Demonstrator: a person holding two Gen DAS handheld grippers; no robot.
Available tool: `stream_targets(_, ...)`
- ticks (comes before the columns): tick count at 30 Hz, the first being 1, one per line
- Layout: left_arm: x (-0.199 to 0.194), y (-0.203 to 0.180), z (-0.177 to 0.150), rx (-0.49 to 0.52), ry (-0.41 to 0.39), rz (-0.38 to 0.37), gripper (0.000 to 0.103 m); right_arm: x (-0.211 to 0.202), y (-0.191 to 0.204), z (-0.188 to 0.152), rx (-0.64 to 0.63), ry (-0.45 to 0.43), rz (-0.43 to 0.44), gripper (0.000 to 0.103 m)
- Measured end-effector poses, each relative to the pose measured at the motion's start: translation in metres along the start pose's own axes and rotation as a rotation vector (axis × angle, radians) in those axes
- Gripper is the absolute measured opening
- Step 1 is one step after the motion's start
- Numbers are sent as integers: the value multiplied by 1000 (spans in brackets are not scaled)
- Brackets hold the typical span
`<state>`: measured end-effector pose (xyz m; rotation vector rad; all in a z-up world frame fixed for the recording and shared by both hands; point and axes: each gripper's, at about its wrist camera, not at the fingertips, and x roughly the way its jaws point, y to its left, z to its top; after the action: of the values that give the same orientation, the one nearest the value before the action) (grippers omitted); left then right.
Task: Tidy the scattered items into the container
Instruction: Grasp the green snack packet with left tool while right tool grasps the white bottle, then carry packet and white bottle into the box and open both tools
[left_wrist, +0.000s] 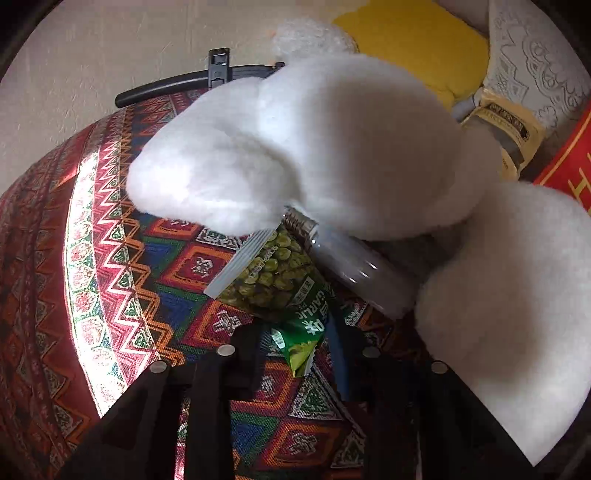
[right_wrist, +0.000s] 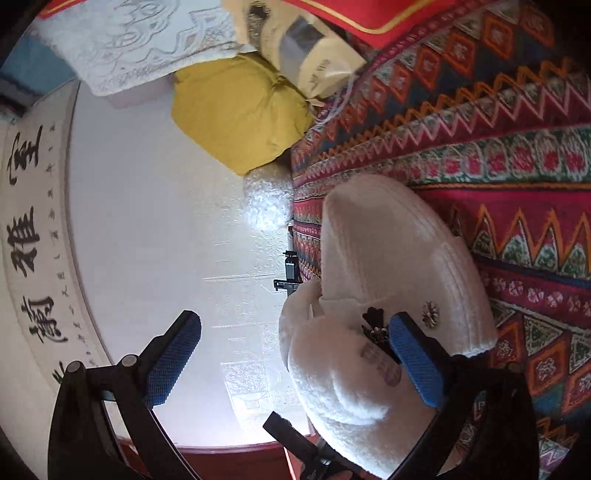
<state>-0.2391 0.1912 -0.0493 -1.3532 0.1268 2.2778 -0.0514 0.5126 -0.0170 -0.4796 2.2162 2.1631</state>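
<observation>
Lay on the patterned red woven cloth, half under a fluffy white plush slipper: a green crinkled snack packet printed with peas. Nipped at its lower end by the left gripper, angled steeply down. Held wide apart, gripping nothing: right gripper, rolled sideways beside another white slipper.

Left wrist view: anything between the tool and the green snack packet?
Nothing between them: the green snack packet has its near end between the fingers of the left tool. But a white fluffy slipper covers its far end, and a clear tube lies along its right side. No container is in view.
</observation>
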Motion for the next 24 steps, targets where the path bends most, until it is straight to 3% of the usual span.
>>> stream_targets(3,-25,8,-12,-19,-16,88,14,-4,36,-10,-185,-4,30,101)
stream_targets(6,-76,31,-39,-92,-72,95,14,-4,85,-43,-463,45,67,95)
stream_targets(10,-175,66,-91,-160,-210,65,14,32,134,-134,-891,266,33,88)
stream_targets(13,-237,93,-134,-192,-299,75,14,78,135,-207,-1118,421,-59,81)
stream_targets(15,-264,113,-155,-226,-334,70,14,120,120,-238,-1217,543,-172,73)
stream_targets(17,-278,135,-171,-257,-337,90,15,160,95,-252,-1294,629,-360,67)
stream_targets(18,-283,144,-176,-269,-341,116,15,177,83,-254,-1343,634,-465,65)
stream_targets(20,-291,163,-181,-293,-337,150,15,204,64,-245,-1432,562,-686,61)
stream_targets(24,-311,195,-186,-355,-400,119,15,247,37,-212,-1473,541,-930,52)
